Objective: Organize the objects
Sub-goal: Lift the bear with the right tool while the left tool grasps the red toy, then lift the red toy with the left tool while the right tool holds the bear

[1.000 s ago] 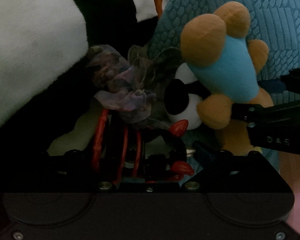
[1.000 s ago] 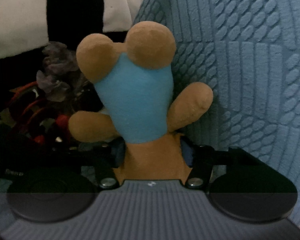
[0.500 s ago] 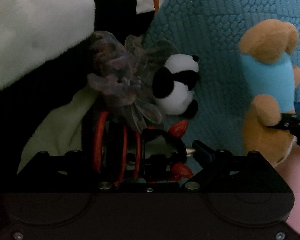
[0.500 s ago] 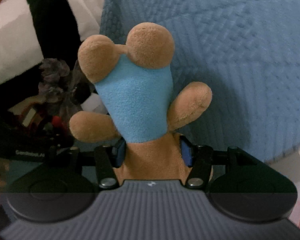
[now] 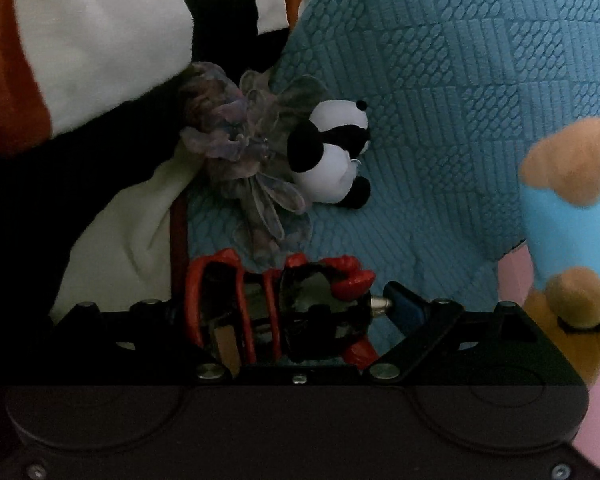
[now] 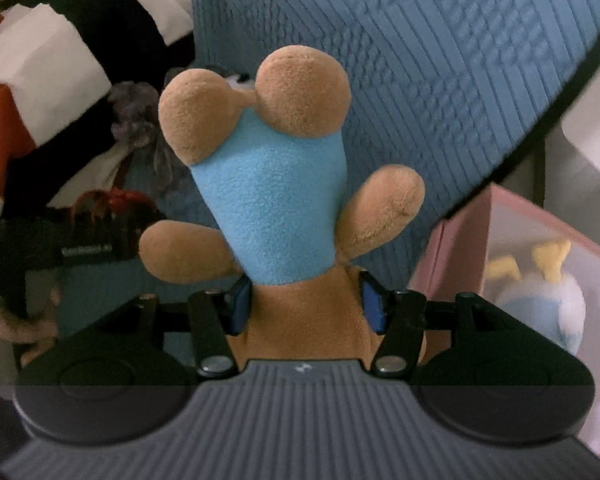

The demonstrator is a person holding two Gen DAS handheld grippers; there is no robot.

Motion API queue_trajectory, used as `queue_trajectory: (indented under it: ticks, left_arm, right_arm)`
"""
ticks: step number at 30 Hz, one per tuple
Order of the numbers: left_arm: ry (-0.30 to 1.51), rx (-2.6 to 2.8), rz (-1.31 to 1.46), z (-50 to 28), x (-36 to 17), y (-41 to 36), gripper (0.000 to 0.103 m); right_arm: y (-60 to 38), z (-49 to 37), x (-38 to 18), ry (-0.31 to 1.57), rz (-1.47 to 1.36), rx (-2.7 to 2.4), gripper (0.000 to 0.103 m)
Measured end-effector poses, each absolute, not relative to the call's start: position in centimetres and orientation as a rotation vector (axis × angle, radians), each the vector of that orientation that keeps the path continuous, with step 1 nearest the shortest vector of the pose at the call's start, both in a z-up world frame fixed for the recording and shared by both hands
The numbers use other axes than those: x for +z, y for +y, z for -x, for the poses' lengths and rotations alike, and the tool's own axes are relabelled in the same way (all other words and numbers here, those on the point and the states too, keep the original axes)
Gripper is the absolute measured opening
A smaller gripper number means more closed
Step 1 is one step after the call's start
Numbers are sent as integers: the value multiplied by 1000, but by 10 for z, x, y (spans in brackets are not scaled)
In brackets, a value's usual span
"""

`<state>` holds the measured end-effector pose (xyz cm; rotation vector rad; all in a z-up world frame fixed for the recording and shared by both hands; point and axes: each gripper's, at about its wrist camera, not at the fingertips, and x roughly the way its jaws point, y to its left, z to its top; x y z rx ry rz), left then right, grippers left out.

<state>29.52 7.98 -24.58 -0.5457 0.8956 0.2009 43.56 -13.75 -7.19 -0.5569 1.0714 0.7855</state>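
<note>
Textured blue bedspread (image 5: 440,92) (striped blanket (image 5: 100,40) alongside) underlies everything.

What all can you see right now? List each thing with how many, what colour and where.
plush toy: one, brown with light blue shirt, held in the right gripper
panda toy: one, black and white, lying on the blanket
fabric flower: one, purple-grey, beside the panda toy
blanket: one, textured blue, under the toys
striped cloth: one, white, black and orange, upper left
red and black toy: one, between the left gripper's jaws
pink box: one, lower right, with a pale blue and yellow soft toy inside
left gripper: black, around the red and black toy
right gripper: black with blue pads, shut on the plush toy
</note>
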Motion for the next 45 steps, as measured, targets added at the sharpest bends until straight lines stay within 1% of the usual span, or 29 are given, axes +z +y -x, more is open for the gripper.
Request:
queue_trajectory:
  ticks: [4,10,15,23,27,33,40,45]
  left_arm:
    - [899,194,563,-297,-248,82,92]
    - [901,137,638,-288,-246,83,92]
    - [954,141,629,-283,-245,74,92]
    - [973,131,546,-287,-243,63,92]
    - [991,114,493,-296,-244,62,93]
    - [1032,78,421,-308,-241,63,95]
    - [1009,33,376,-311,-226,62,96]
    - [1010,-13,276,-315,-210,60,96]
  right_arm:
    - [-153,-440,-78,1169,487,751,58]
    - [-163,-424,-106,1265,489,756,58]
    - [-162,-413,-120,1311,478,760,59]
    - [-148,-408,-129,1191,499,753,60]
    - [-145,-412,-137,1142,500,757,62]
    - [-150,-416,-140,1122,448,756,63]
    - [-160,-416,-131,1101,384,745,60]
    - [-164,-419,-131,1096,372,736,60]
